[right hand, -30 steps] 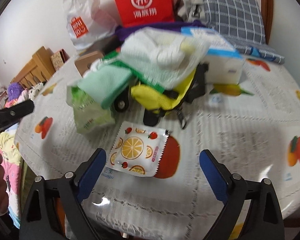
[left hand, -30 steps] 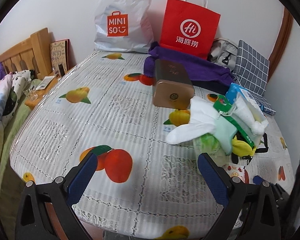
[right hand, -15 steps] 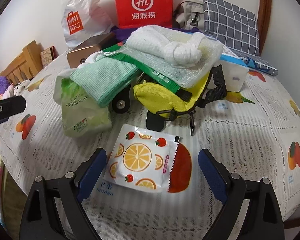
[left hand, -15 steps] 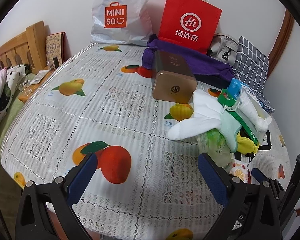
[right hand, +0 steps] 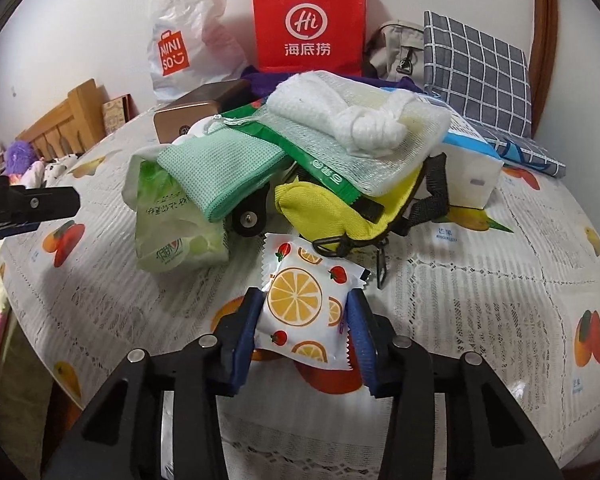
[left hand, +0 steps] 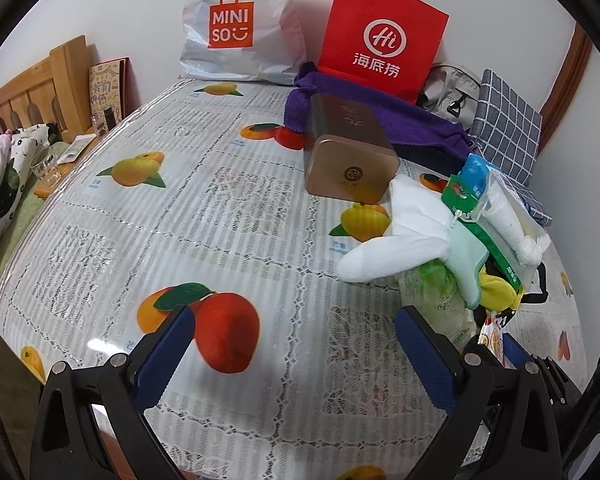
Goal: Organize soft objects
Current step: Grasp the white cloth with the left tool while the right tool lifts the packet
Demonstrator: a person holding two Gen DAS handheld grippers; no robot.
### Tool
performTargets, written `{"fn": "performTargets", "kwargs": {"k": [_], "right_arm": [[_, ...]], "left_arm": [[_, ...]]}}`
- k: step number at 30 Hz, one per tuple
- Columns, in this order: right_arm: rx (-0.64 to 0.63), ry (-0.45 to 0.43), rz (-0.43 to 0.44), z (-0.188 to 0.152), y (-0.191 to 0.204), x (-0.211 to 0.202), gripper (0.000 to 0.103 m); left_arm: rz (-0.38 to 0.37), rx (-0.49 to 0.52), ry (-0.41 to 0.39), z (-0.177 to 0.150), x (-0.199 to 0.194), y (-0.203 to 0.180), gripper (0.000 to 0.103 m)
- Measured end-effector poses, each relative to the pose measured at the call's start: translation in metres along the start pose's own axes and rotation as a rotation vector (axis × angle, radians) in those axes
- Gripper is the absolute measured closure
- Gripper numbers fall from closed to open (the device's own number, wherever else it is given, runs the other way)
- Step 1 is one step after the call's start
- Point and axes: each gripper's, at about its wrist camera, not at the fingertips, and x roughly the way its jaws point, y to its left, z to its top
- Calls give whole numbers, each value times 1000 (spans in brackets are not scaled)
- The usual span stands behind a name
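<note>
**A:** Start nearest. What has the right gripper (right hand: 304, 316) got?

**B:** Its blue pads are pressed against both side edges of the orange-slice sachet (right hand: 306, 300), at 6 o'clock in the right wrist view. The packet bulges a little between them, so I judge it clamped, not merely straddled. Taking it by the edges makes sense: a flat, slippery pouch lying on the counter (right hand: 480, 300) gives little else to pinch.

**A:** Is it lifted?

**B:** I can't tell. Its far corner lies just beside the yellow pouch (right hand: 320, 208), whose black clip sits at the packet's edge, so drawing it back toward 6 o'clock looks safer than going up through the heap.

**A:** And the heap itself?

**B:** Toward 12 o'clock from the sachet. A green wipes pack (right hand: 172, 220) at 10 o'clock, a mint cloth (right hand: 212, 172) draped over it, and a mesh bag of white towels (right hand: 364, 132) capping the yellow pouch. It's loosely stacked, which is probably why the loose front piece goes first.

**A:** The left gripper (left hand: 294, 352)?

**B:** Spread wide with nothing between its pads, hovering over bare fruit-print cloth at 6 o'clock of its own view. The heap sits at its 3 o'clock, a white sock (left hand: 388, 252) poking out. It seems parked clear of the pile, over open space.

**A:** Farther back?

**B:** A gold tin (left hand: 348, 152) at 1 o'clock, then a red paper bag (left hand: 380, 36) against the wall.
</note>
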Motion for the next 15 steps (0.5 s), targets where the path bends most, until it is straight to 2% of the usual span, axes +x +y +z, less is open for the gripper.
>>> {"fn": "performTargets", "kwargs": {"k": [11, 15], "right_arm": [[-2, 19, 29, -5, -23, -11, 64], [-17, 38, 53, -8, -32, -15, 64]], "left_arm": [[-70, 81, -9, 8, 5, -43, 3], [-72, 113, -12, 17, 13, -63, 8]]}}
